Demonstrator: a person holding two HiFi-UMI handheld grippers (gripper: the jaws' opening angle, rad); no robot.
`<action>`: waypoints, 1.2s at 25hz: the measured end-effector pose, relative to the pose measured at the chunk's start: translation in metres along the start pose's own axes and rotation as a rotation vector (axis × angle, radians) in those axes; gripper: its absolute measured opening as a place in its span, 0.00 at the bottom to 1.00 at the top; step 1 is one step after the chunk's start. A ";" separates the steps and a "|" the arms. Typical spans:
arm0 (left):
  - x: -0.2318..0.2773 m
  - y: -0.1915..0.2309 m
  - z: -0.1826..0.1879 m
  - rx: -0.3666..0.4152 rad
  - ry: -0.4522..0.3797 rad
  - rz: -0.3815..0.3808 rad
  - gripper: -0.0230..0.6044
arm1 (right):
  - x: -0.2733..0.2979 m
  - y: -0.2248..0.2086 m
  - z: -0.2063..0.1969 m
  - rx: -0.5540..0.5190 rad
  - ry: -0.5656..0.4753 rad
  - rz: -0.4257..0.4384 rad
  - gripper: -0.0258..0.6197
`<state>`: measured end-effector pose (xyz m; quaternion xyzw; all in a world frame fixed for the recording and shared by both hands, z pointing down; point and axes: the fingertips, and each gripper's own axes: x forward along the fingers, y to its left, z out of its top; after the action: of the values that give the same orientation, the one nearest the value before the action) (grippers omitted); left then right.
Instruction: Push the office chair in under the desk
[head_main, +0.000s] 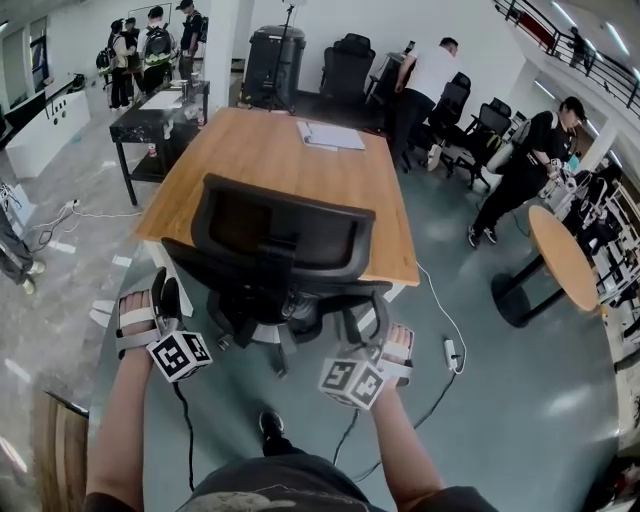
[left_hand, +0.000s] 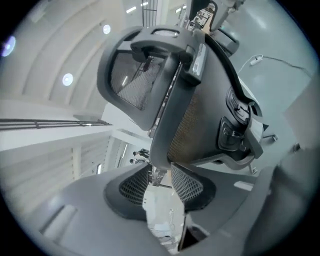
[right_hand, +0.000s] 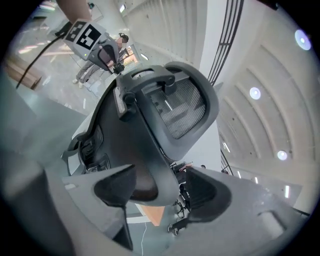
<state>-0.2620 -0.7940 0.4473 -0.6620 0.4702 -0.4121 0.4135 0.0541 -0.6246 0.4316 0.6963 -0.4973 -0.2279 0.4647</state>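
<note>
A black mesh-backed office chair (head_main: 275, 235) stands at the near end of the wooden desk (head_main: 270, 160), its seat partly under the top. My left gripper (head_main: 165, 282) is at the chair's left side. In the left gripper view the edge of the chair's back (left_hand: 200, 100) runs down between the tips of that gripper (left_hand: 160, 175), and both pads lie against it. My right gripper (head_main: 388, 338) is low at the chair's right side. It stands open (right_hand: 160, 175) around the back's edge (right_hand: 150, 125), with a gap beside the right pad.
Papers (head_main: 330, 135) lie at the desk's far end. A power strip (head_main: 450, 352) and its cable trail across the floor to the right. A round table (head_main: 560, 255) stands further right, a black bench (head_main: 160, 115) back left. Several people and spare chairs (head_main: 470, 110) are beyond.
</note>
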 end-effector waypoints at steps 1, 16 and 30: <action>-0.011 0.001 -0.001 -0.035 -0.003 0.008 0.29 | -0.008 -0.001 0.003 0.019 -0.011 -0.009 0.49; -0.179 0.032 0.030 -0.460 -0.198 0.058 0.07 | -0.143 -0.028 0.063 0.335 -0.198 -0.106 0.16; -0.263 0.068 0.059 -0.738 -0.411 0.012 0.07 | -0.195 -0.014 0.081 0.679 -0.276 0.055 0.03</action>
<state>-0.2831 -0.5463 0.3236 -0.8312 0.4980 -0.0731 0.2362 -0.0806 -0.4812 0.3539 0.7599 -0.6211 -0.1291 0.1418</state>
